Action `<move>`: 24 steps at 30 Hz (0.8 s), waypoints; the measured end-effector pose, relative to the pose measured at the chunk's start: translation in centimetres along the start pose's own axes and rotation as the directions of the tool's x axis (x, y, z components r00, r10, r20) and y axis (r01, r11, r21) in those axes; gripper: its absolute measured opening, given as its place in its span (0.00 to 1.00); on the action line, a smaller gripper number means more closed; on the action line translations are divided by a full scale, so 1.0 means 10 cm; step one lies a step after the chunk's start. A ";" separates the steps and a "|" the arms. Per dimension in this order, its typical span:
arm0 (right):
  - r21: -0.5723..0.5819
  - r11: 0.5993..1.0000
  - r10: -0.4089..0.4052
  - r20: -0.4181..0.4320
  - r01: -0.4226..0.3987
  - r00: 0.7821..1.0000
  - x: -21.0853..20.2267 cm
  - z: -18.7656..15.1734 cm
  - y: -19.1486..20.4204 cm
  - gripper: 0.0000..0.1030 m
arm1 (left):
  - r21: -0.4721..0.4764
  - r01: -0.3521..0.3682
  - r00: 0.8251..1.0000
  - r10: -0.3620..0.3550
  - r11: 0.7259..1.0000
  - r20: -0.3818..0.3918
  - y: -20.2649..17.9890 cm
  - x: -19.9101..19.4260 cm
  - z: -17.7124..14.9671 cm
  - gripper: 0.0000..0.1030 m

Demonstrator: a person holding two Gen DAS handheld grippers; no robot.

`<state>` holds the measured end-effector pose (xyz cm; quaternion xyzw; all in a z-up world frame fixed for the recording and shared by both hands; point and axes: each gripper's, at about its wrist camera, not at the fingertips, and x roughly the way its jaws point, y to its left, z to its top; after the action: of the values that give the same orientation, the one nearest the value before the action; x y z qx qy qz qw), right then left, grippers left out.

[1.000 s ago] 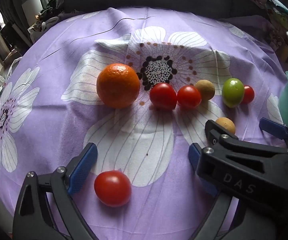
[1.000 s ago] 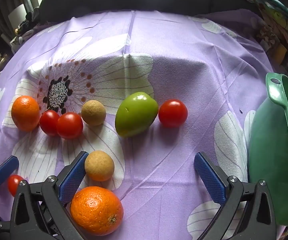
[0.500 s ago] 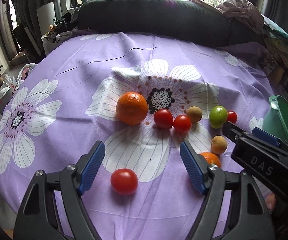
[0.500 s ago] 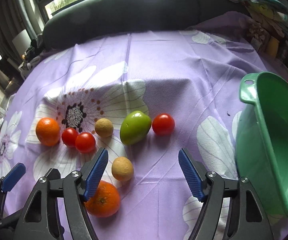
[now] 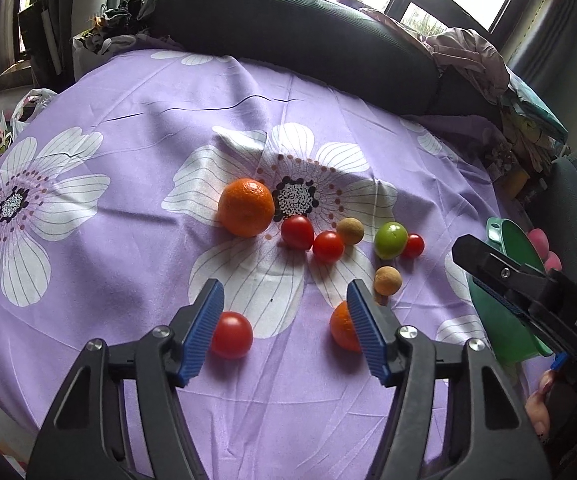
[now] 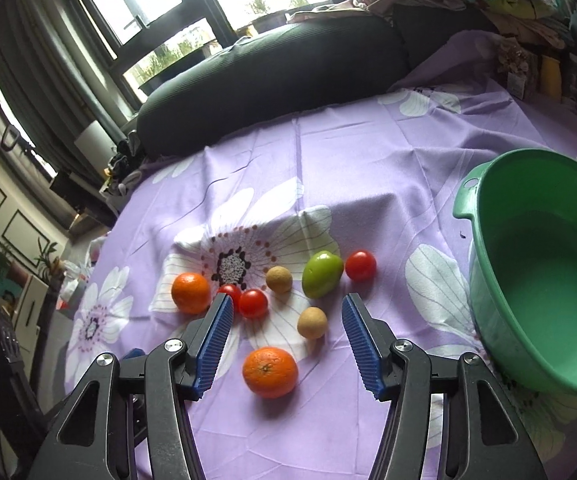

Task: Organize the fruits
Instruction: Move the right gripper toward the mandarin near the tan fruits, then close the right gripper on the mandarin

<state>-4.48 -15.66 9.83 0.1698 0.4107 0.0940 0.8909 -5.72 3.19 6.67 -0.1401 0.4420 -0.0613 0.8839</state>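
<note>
Fruit lies on a purple flowered cloth [image 5: 136, 184]. In the left wrist view I see a big orange [image 5: 246, 213], two red tomatoes [image 5: 297, 232] beside it, a green fruit [image 5: 390, 240], two tan round fruits [image 5: 387, 280], a lone tomato [image 5: 230, 334] and a second orange [image 5: 343, 331]. My left gripper [image 5: 284, 326] is open and empty above the cloth. My right gripper [image 6: 286, 342] is open and empty above the near orange [image 6: 270, 372], with the green fruit [image 6: 322, 274] beyond. The green basin [image 6: 544, 272] stands to its right.
A dark sofa back [image 5: 300, 32] runs along the far edge of the cloth. Piled clothes [image 5: 468, 52] lie at the far right. A hand with pink nails [image 5: 540, 404] holds the right gripper's body [image 5: 528, 292], which crosses the left wrist view.
Both grippers have risen and pulled back, so the fruit looks smaller and farther. The basin has come more fully into the right wrist view. No fruit has moved.
</note>
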 end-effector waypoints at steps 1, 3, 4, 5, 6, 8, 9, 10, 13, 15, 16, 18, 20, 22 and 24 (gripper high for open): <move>0.007 1.000 0.009 -0.001 -0.009 1.000 -0.01 -0.01 0.00 0.58 | 0.000 0.013 1.000 -0.013 1.000 -0.008 0.01 0.00 -0.01 0.60; 0.017 1.000 0.015 -0.014 -0.015 1.000 0.01 -0.02 -0.03 0.58 | 0.005 0.034 0.999 -0.034 0.999 -0.020 0.00 0.00 -0.02 0.59; 0.023 1.000 0.018 -0.027 -0.017 0.999 0.04 -0.03 -0.04 0.58 | 0.008 0.044 0.999 -0.044 0.999 -0.025 -0.01 0.00 -0.03 0.59; 0.032 0.999 0.023 -0.041 -0.022 0.999 0.07 -0.03 -0.07 0.58 | 0.012 0.056 0.998 -0.056 0.998 -0.030 -0.02 0.01 -0.03 0.58; 0.046 0.999 0.028 -0.057 -0.025 0.998 0.10 -0.03 -0.10 0.58 | 0.014 0.073 0.997 -0.073 0.997 -0.039 -0.04 0.02 -0.05 0.57; 0.066 0.997 0.046 -0.088 -0.040 0.995 0.16 -0.04 -0.14 0.58 | -0.008 0.149 0.986 -0.149 0.989 -0.075 -0.05 0.04 -0.07 0.54; 0.072 0.996 0.066 -0.095 -0.059 0.993 0.18 -0.05 -0.15 0.58 | -0.026 0.205 0.974 -0.207 0.978 -0.096 -0.07 0.07 -0.08 0.52; 0.079 0.993 0.096 -0.099 -0.089 0.990 0.19 -0.05 -0.16 0.58 | -0.037 0.248 0.961 -0.250 0.968 -0.117 -0.10 0.11 -0.10 0.50; 0.125 0.981 0.164 -0.123 -0.148 0.979 0.24 -0.07 -0.20 0.58 | -0.007 0.219 0.964 -0.217 0.976 -0.152 -0.22 0.18 -0.16 0.41; 0.140 0.976 0.185 -0.142 -0.165 0.972 0.28 -0.09 -0.21 0.58 | 0.020 0.196 0.971 -0.191 0.980 -0.145 -0.29 0.19 -0.19 0.41; 0.150 0.973 0.196 -0.155 -0.173 0.968 0.31 -0.10 -0.21 0.58 | 0.017 0.207 0.968 -0.202 0.978 -0.151 -0.29 0.21 -0.19 0.41; 0.160 0.971 0.203 -0.178 -0.175 0.963 0.35 -0.11 -0.22 0.58 | 0.011 0.220 0.963 -0.215 0.976 -0.160 -0.31 0.25 -0.20 0.39; 0.165 0.973 0.191 -0.194 -0.160 0.962 0.39 -0.11 -0.21 0.58 | 0.032 0.179 0.973 -0.173 0.983 -0.153 -0.33 0.29 -0.20 0.38; 0.176 0.972 0.192 -0.211 -0.156 0.958 0.43 -0.12 -0.23 0.58 | 0.060 0.141 0.979 -0.130 0.988 -0.155 -0.34 0.33 -0.20 0.33; 0.185 0.971 0.195 -0.228 -0.154 0.954 0.47 -0.14 -0.24 0.58 | 0.068 0.148 0.976 -0.134 0.987 -0.174 -0.35 0.38 -0.20 0.29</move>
<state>-2.40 -16.12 4.78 0.2658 0.5070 0.1587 0.8044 -4.97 -1.43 3.65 -0.1298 0.5013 -0.1531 0.8417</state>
